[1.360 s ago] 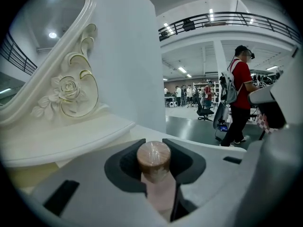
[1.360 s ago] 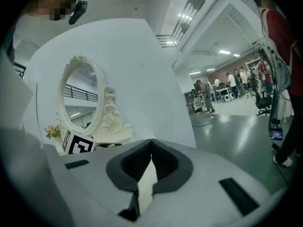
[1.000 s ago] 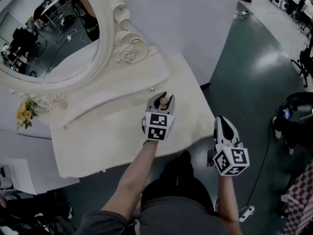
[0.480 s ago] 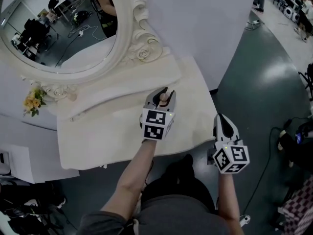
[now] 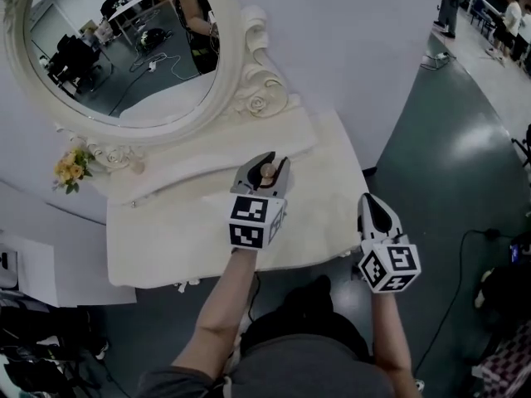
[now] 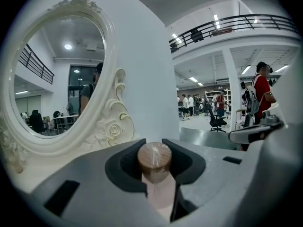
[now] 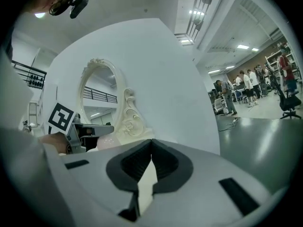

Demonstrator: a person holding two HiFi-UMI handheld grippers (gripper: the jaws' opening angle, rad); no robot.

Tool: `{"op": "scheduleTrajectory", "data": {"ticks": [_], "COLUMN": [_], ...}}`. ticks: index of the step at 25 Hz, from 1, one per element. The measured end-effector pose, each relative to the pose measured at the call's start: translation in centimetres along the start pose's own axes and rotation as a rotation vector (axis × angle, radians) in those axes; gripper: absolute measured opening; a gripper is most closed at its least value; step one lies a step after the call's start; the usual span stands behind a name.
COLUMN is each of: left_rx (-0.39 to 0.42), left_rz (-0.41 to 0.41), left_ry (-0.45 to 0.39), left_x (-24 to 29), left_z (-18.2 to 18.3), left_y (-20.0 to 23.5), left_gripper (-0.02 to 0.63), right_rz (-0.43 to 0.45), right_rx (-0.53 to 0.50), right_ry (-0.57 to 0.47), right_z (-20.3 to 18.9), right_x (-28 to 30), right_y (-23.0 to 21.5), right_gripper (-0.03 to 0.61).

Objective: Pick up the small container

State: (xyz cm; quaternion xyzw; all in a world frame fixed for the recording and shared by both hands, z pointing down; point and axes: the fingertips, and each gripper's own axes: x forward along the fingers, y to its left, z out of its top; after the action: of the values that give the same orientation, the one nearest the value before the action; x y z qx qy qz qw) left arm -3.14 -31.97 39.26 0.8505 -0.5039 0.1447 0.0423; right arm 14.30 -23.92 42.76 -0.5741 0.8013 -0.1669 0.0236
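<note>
The small container (image 5: 268, 172) has a pale pink body and a round brown cap (image 6: 155, 156). My left gripper (image 5: 264, 167) is shut on it, the dark pads pressing both sides just under the cap, and holds it above the cream dressing table (image 5: 166, 235). In the left gripper view the container (image 6: 158, 193) stands upright between the jaws of that gripper (image 6: 155, 150). My right gripper (image 5: 371, 204) hangs off the table's right edge over the floor. Its jaws (image 7: 151, 145) meet at the tips with nothing between them.
A large oval mirror (image 5: 124, 48) in a carved cream frame stands at the back of the table against a white wall. Yellow flowers (image 5: 73, 168) sit at its lower left. Grey floor (image 5: 448, 139) lies to the right, with people far off.
The head view has swung, so the table and mirror sit further right and lower. My left gripper keeps its hold on the container and has drifted slightly left. The right gripper has barely moved.
</note>
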Motion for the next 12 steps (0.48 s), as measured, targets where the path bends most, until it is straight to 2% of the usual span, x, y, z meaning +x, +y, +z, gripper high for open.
{"op": "scheduleTrajectory", "data": {"ticks": [12], "left_rx": [-0.012], "left_rz": [0.082], "left_ry": [-0.052], "left_x": [-5.3], "left_z": [2.8], "left_y": [3.1], "left_gripper": [0.105], "right_rz": [0.092], "right_rx": [-0.023], "right_ry": [-0.012], "right_z": [1.0], "right_x": [2.2], "right_y": [2.9], "right_gripper": [0.002]}}
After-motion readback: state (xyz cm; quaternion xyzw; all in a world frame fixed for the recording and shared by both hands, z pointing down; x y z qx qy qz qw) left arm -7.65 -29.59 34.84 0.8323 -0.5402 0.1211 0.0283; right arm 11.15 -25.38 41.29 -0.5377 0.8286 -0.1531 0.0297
